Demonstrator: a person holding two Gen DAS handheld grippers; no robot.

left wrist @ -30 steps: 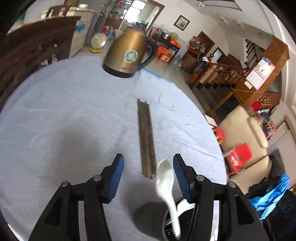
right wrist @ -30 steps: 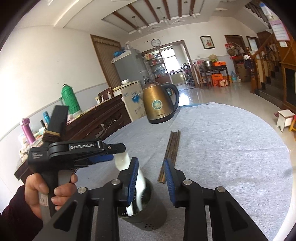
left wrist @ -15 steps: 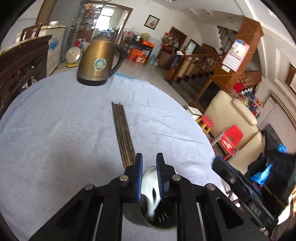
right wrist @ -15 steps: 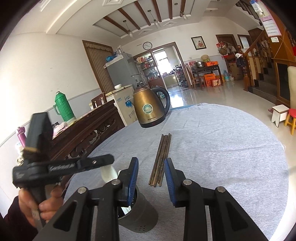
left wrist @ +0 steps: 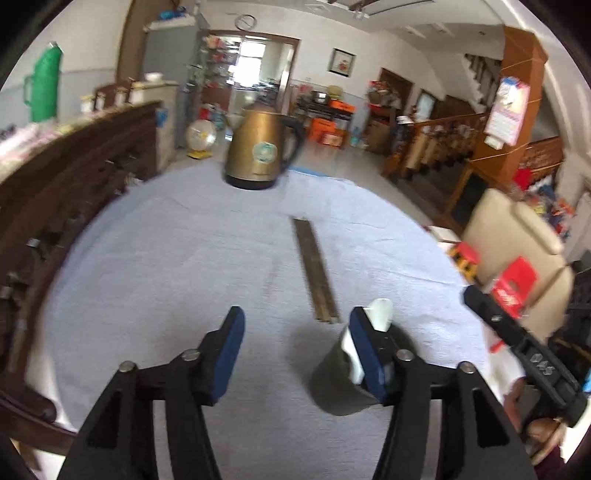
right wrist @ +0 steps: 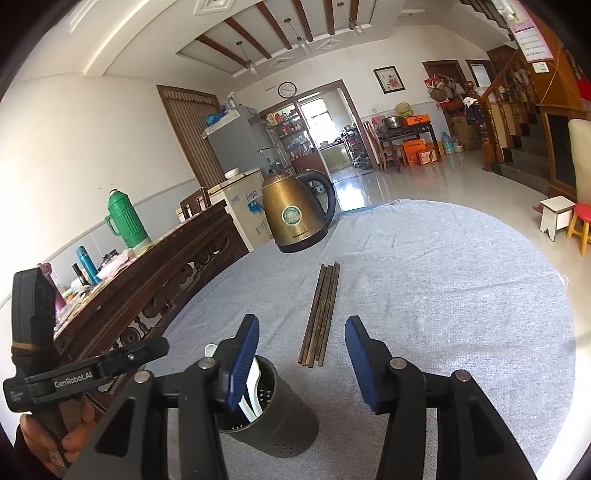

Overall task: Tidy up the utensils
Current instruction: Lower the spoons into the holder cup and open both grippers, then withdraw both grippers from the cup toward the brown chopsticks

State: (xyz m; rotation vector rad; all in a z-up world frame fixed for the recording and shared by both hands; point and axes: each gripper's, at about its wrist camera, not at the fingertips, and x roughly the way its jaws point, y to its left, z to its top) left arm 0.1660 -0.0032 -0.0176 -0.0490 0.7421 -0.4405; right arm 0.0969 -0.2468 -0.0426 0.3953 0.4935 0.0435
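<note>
Left gripper (left wrist: 295,343) and right gripper (right wrist: 301,350): jaws spread, both holding nothing. The left gripper's body reads "GenRobot.AI". Four chopsticks (right wrist: 320,314) lie side by side on the grey cloth (right wrist: 443,295), long axis running from the grippers toward one kettle (right wrist: 293,218). One dark holder (right wrist: 275,413), just left of the chopsticks' near ends, contains one white spoon (right wrist: 251,384), bowl up.

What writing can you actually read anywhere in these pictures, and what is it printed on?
"GenRobot.AI": on the side of the left gripper body, seen from the right wrist view.
Small white print beside that name: too small to read.
Round badge and line of print on the kettle: too blurred to read.
Blue marks on the white box behind it: unreadable.
Wall calendar: too small.
Wall clock: numerals unreadable.
</note>
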